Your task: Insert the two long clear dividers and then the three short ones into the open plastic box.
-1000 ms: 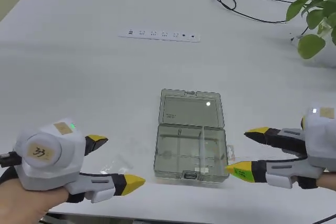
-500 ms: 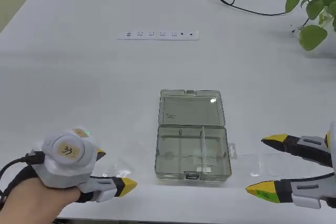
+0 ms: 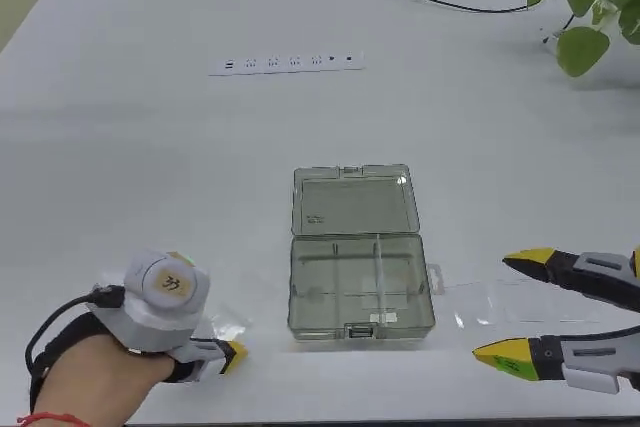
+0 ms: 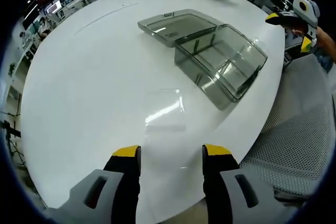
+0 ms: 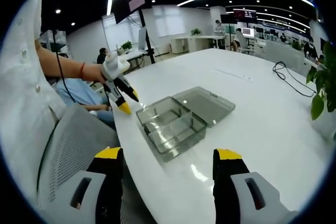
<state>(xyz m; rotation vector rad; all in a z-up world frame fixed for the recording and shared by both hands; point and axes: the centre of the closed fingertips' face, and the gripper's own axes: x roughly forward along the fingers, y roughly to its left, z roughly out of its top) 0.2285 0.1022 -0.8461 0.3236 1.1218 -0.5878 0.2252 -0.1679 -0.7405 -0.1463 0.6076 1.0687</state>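
Two grippers [image 4: 171, 153] [image 3: 514, 307] flank one plastic box [image 3: 360, 328].

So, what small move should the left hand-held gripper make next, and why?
Probably ease the left hand-held gripper forward and down onto the clear divider, which lies flat on the white table just ahead of it. Its jaws stand open with nothing between them, and the open plastic box waits just beyond that divider.

The right gripper [image 5: 168, 153], jaws wide apart, faces the open box [image 5: 176, 124] on the white table [image 5: 252, 93], with the left gripper [image 5: 129, 103] at the table's edge beyond the box.
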